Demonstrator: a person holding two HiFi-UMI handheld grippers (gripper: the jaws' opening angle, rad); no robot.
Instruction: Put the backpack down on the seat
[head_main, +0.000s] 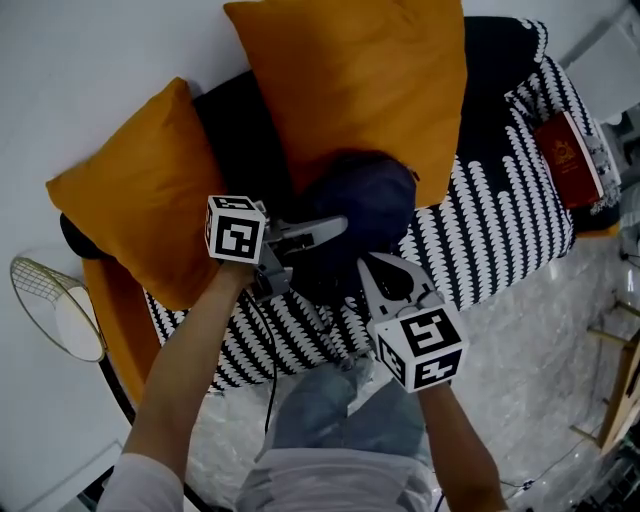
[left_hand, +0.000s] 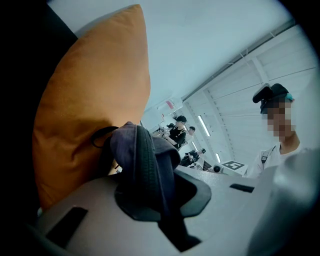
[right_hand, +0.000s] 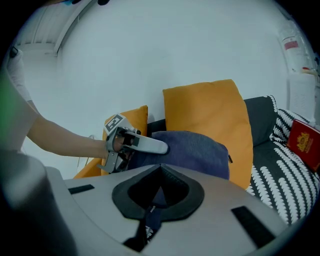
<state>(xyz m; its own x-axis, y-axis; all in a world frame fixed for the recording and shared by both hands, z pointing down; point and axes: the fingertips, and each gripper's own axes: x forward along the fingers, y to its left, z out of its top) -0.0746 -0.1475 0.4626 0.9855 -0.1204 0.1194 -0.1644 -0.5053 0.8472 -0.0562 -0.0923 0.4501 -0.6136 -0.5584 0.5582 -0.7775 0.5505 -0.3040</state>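
Right gripper (head_main: 368, 265) was clamped on a thin strip at the lower edge of backpack (head_main: 368, 195) | left gripper (head_main: 338, 226) was clenched on its bunched top fabric | backpack was found over seat (head_main: 500, 235), against orange cushion (head_main: 350, 80) | judged soft, limp, non-fragile; best taken by straps or top fold.

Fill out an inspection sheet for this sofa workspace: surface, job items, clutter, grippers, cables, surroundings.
Surface: sofa seat, with a black-and-white patterned cover.
Job's things: dark blue backpack at the seat, against the large orange cushion; cannot tell whether it rests fully.
Clutter: second orange cushion at left; red book at the sofa's right end.
Grippers: left gripper shut on backpack fabric; right gripper shut, a thin blue backpack strap apparently pinched.
Cables: black cable hanging below the left gripper.
Surroundings: white wall; wire-rimmed round object left of the sofa; people in the background.
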